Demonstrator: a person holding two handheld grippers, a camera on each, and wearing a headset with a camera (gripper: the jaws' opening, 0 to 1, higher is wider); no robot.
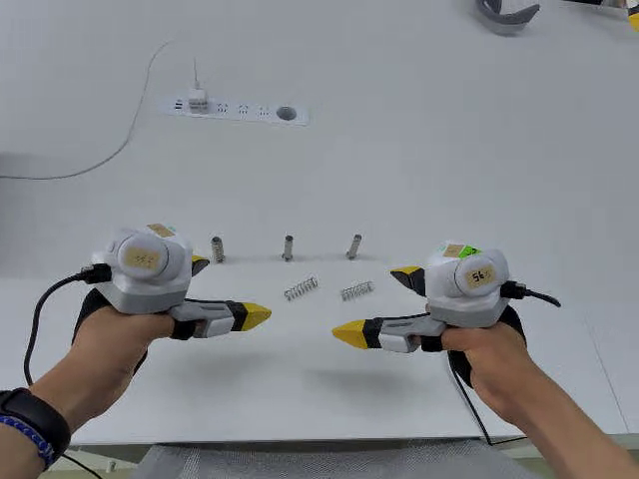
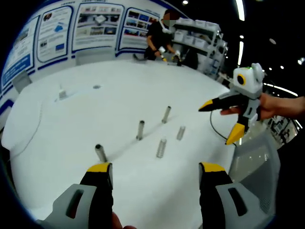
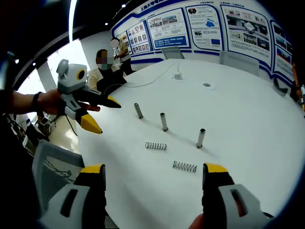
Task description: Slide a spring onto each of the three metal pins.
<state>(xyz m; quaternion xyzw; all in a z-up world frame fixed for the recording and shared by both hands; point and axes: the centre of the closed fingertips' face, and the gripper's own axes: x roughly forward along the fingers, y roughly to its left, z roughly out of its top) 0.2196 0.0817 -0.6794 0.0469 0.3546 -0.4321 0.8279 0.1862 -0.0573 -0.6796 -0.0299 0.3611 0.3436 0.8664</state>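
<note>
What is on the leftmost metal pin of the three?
A grey coiled metal spring sits over the leftmost upright metal pin, reaching down to the white table. Its coils cover the shaft, so most of the pin cannot be seen.

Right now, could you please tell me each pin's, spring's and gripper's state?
Left metal pin: upright, spring on.
Middle metal pin: upright, bare.
Right metal pin: upright, bare.
Left loose spring: lying flat.
Right loose spring: lying flat.
Yellow-tipped left gripper: open, empty.
Yellow-tipped right gripper: open, empty.

Three upright metal pins in a row: left pin (image 1: pixel 217 240) carries a fitted spring (image 1: pixel 217 252); middle pin (image 1: pixel 288 247), right pin (image 1: pixel 353 245) bare. Loose spring (image 1: pixel 301 288), second loose spring (image 1: pixel 356 290) lie flat nearby.
</note>
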